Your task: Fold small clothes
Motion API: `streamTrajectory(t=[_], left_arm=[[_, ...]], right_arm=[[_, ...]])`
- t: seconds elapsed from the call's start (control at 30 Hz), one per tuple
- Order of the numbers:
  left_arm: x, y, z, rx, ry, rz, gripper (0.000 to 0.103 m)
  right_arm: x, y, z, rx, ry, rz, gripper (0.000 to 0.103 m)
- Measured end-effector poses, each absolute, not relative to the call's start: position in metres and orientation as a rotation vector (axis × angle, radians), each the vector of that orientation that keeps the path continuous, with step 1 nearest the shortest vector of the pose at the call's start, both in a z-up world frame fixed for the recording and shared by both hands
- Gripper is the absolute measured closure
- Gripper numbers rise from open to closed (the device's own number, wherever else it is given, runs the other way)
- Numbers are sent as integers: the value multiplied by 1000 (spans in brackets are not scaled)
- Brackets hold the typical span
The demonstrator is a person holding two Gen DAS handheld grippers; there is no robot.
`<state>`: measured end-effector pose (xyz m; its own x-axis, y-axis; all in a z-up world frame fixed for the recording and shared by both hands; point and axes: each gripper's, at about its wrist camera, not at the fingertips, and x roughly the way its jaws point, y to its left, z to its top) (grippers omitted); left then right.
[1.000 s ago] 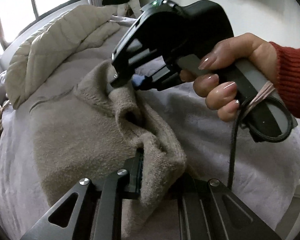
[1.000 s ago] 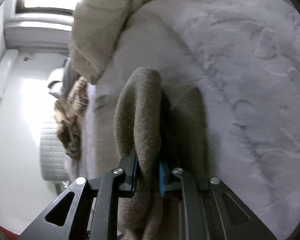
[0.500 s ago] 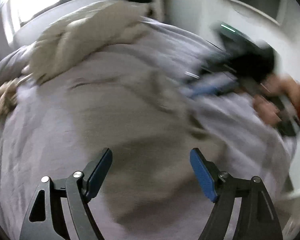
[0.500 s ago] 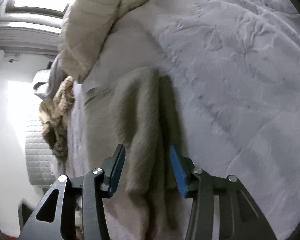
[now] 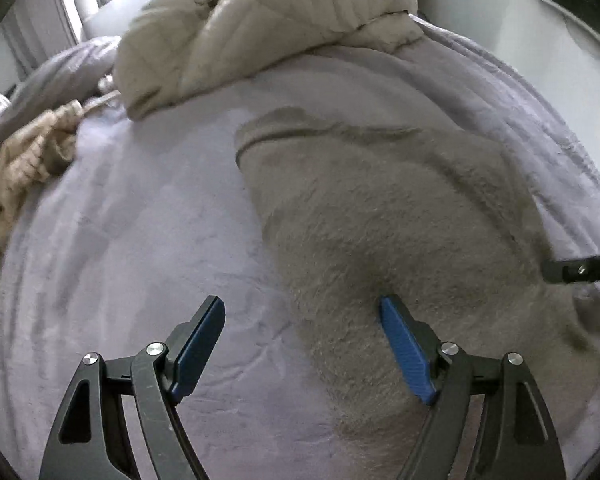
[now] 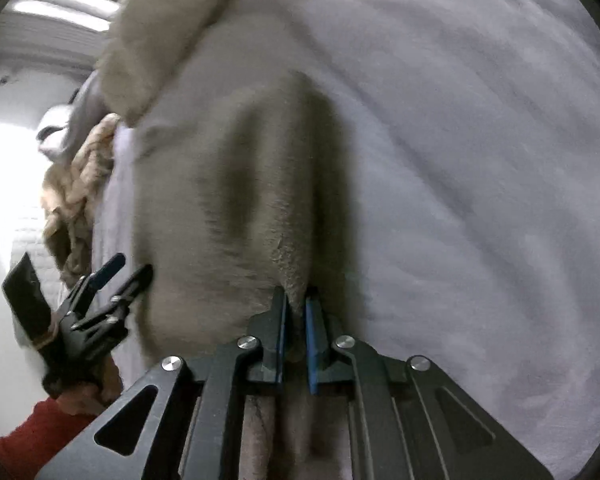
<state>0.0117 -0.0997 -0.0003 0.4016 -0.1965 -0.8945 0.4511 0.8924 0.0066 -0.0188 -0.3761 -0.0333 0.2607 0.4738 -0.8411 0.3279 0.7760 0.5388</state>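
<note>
A fuzzy taupe garment (image 5: 400, 220) lies spread on the lavender blanket (image 5: 140, 240). My left gripper (image 5: 302, 308) hovers open over the garment's left edge, its right finger above the fabric and its left finger above bare blanket, with nothing between them. In the right wrist view the garment (image 6: 240, 200) rises in a ridge toward my right gripper (image 6: 296, 300), which is shut on its near edge. The open left gripper (image 6: 128, 272) shows there at the garment's left side, held by a hand in a red sleeve (image 6: 32, 440). A dark part of the right gripper (image 5: 580, 270) pokes in at the right edge.
A cream quilted cover (image 5: 268, 20) is bunched at the far end of the bed. A tan knitted piece (image 5: 24, 160) lies crumpled at the left edge. The blanket (image 6: 480, 160) stretches bare to the right of the garment. A bright window is behind.
Both grippers let the lifted garment drop and it now lies flat. The right gripper has shut again on its near edge. The left gripper stays open and has shifted toward the garment's left edge.
</note>
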Motion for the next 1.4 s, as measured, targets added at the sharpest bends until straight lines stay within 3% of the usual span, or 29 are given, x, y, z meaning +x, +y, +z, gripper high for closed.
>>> streamTrajectory(t=[0.03,0.1,0.13,0.27,0.37,0.4,0.43,0.47,0.63,0.7,0.83,0.9,1.4], left_arm=[[11,-99,1,255,1089,-410,22],[17,-96,1,237,1103,-405,22],[17,-95,1,234,1106,-407,22],[19,-93,2,224,1113,-414,22],[19,-92,2,207,1128,-414,22],[18,-92,2,209,1133,-416,22],[20,-92,3,214,1137,-417,22],[19,-93,5,226,1140,-417,22],[11,-94,8,283,1120,-438,21],[11,-94,3,271,1130,-424,12],[13,-89,6,221,1173,-393,12],[10,-88,8,236,1175,-391,12],[-35,-66,21,240,1319,-358,12]], right_arm=[[-26,-382,-34,774,1322,95,70],[-43,-391,-25,811,1294,37,45],[-53,-393,-18,836,1276,43,43],[-99,-382,3,994,1213,149,44],[-116,-363,-5,1011,1266,153,44],[-115,-359,-13,1011,1289,142,48],[-113,-356,-20,1009,1313,118,73],[-108,-353,-24,1014,1326,106,90],[-118,-349,-23,963,1303,68,91],[-130,-352,-44,994,1340,33,91],[-133,-355,-43,1005,1351,16,89],[-132,-353,-35,916,1397,-4,83],[-133,-358,3,857,1409,-64,80]])
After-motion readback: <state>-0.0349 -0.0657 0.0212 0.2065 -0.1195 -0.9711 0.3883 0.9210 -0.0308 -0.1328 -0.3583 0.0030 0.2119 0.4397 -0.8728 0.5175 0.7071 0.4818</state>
